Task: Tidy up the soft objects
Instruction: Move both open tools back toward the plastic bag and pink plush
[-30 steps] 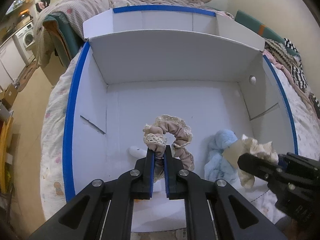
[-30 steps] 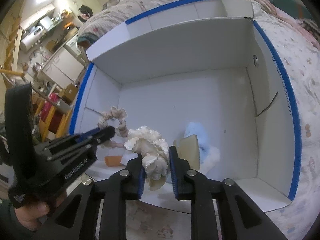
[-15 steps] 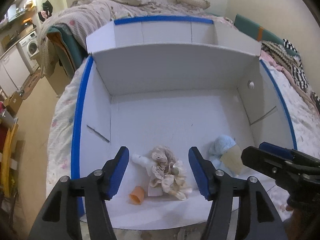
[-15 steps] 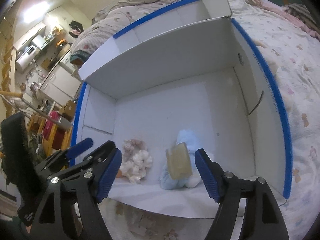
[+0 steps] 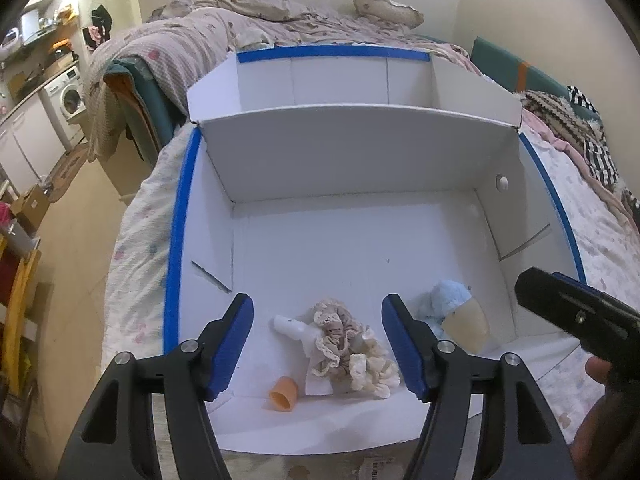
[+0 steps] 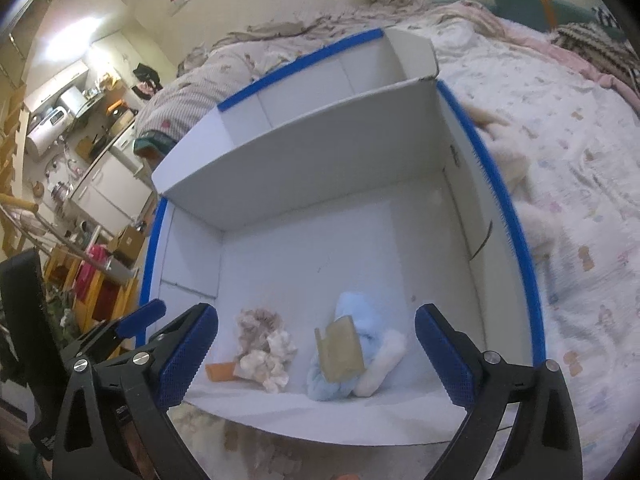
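Note:
A white box with blue-taped rims stands on the bed. On its floor near the front wall lie a beige lace scrunchie and a cream scrunchie, touching each other. A light blue plush with a tan tag lies to their right. My left gripper hangs over the scrunchies, its jaws opening, with nothing pressed between them. My right gripper hovers over the plush, its jaws opening wide and holding nothing.
An orange cap and a small white piece lie beside the scrunchies. The back part of the box floor is bare. A flowered bedspread surrounds the box; kitchen units and a washing machine stand at the far left.
Both grippers have opened. The beige scrunchie left the left jaws and the cream one left the right jaws; both now lie on the box floor.

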Motion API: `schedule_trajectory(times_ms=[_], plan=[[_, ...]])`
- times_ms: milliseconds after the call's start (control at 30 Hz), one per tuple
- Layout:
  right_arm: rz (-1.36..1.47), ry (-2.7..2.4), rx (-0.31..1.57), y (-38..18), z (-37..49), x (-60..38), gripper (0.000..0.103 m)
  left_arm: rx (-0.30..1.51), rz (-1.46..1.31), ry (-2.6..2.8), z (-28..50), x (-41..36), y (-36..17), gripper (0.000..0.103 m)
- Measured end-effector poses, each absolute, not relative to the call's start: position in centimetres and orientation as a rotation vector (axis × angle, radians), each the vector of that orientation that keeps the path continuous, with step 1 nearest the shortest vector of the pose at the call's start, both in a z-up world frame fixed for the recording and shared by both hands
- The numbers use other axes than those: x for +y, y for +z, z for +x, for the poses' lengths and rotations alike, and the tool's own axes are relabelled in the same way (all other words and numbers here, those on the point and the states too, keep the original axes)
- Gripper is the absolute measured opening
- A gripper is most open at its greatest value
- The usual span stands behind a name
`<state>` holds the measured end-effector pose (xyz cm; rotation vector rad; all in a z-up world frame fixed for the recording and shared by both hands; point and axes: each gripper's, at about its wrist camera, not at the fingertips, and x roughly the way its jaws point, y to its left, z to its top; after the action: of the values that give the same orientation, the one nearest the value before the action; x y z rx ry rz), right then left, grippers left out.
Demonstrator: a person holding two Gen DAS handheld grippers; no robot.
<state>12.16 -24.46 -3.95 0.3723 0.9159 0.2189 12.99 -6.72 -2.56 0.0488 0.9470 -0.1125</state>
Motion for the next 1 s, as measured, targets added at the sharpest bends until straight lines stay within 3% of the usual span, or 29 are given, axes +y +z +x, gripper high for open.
schedule_trajectory(times_ms=[233,1000], plan=[[0.503,0.211,0.902,-4.0,12.1,-24.6,0.103,0.925,0.001,-0.1,12.5,-5.5,-0.8,0.064],[0.383,0.251,0.937,-3.5,5.6,-23.5,0.103,0.997,-0.031,-0.007,4.9,0.5,-1.7,0.064]])
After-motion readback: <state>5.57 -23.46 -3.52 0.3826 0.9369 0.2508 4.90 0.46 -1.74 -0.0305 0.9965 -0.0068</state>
